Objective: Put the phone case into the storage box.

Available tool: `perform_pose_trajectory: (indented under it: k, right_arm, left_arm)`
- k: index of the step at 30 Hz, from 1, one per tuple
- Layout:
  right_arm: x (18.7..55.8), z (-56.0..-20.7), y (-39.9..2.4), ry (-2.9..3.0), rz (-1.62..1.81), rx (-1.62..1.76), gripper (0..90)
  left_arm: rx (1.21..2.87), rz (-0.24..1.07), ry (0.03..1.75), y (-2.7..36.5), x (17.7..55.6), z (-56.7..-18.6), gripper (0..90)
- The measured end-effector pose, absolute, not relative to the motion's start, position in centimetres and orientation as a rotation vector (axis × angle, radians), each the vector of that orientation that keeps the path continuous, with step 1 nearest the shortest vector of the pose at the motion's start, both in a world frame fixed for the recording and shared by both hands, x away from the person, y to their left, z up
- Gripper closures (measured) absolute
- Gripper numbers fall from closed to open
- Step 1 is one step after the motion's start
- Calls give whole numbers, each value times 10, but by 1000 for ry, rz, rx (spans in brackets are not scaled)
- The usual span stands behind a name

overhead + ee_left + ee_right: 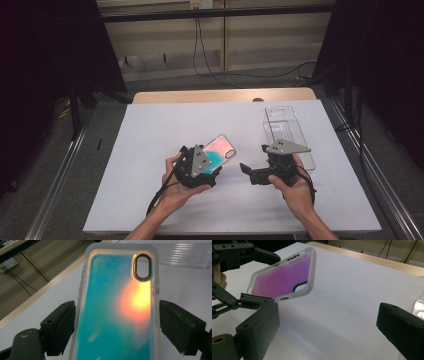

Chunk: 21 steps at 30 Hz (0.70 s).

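My left gripper [117, 322] pinches the phone case [117, 305] by its edges, right gripper [327, 330] wide open w/ nothing in it; slick sides could slip out.

Your left gripper [216, 169] sits near the middle of the table [150, 150], a little toward the near edge, with the phone case [221, 149] between its jaws, reaching out toward the far right corner and raised off the surface. Your right gripper [246, 170] lies just right of it, jaws pointing left toward the case. The clear tray [287, 131] lies behind it, along the right edge.
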State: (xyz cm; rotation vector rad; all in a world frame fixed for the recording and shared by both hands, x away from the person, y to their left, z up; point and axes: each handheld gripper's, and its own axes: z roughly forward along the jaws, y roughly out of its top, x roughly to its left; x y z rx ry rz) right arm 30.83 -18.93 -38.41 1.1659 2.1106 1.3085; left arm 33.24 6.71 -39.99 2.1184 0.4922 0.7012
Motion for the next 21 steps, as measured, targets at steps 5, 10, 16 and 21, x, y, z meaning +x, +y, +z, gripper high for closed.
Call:
perform_pose_trajectory:
  k: [5, 10, 16, 21]
  right_arm:
    - [315, -382, -185, 2144, 1261, 1212, 56]
    - [323, -382, -188, 2180, 1286, 1237, 82]
    - [332, -383, -193, 2196, 1281, 1309, 103]
    - [335, -383, -192, 2243, 1230, 1336, 128]
  left_arm:
    - [2118, 727, 490, 62, 332, -402, 166]
    - [2111, 762, 491, 60, 334, -403, 166]
    - [2103, 800, 493, 56, 334, -405, 166]
    - [2106, 826, 491, 51, 335, -408, 166]
